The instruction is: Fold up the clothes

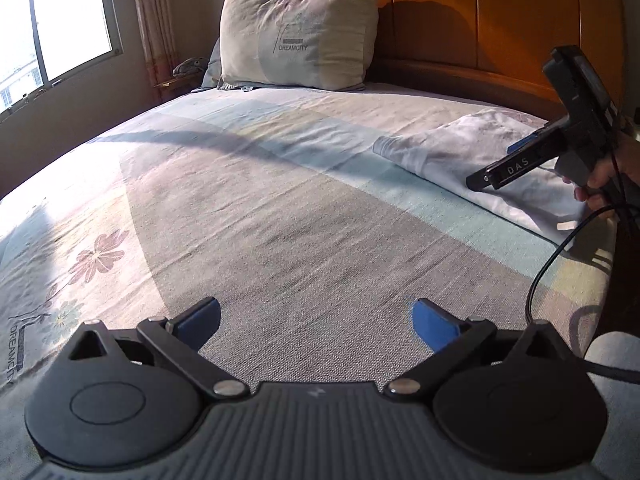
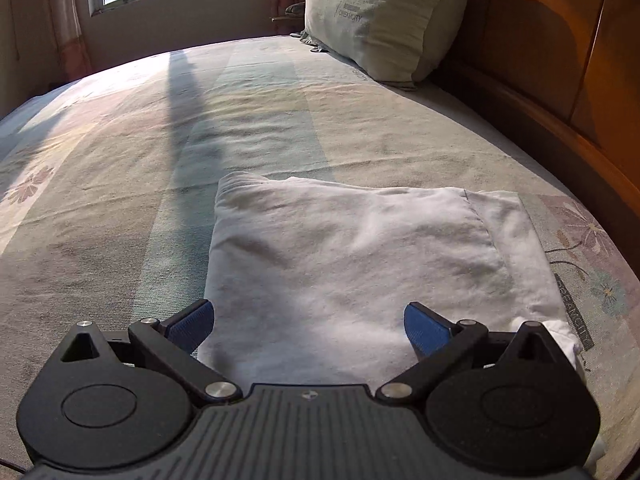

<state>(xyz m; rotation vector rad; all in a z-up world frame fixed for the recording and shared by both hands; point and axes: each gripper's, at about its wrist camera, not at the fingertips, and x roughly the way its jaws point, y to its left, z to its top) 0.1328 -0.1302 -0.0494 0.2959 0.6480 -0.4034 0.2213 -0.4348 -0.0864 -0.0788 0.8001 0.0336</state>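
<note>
A white garment [image 2: 352, 260] lies folded into a flat rectangle on the bed sheet [image 2: 120, 184], near the headboard side. My right gripper [image 2: 308, 320] is open just above its near edge, with nothing between the blue pads. In the left wrist view the same white garment [image 1: 460, 152] lies at the right, with the right gripper [image 1: 516, 164] held over it by a hand [image 1: 600, 184]. My left gripper [image 1: 316, 322] is open and empty over bare sheet, well left of the garment.
A pillow [image 1: 300, 36] leans against the wooden headboard [image 1: 500, 20] at the far end. A window [image 1: 52, 28] and curtain stand beyond the bed's far side. A black cable [image 1: 556, 256] hangs from the right gripper over the bed's edge. Bright sunlight falls on the sheet at left.
</note>
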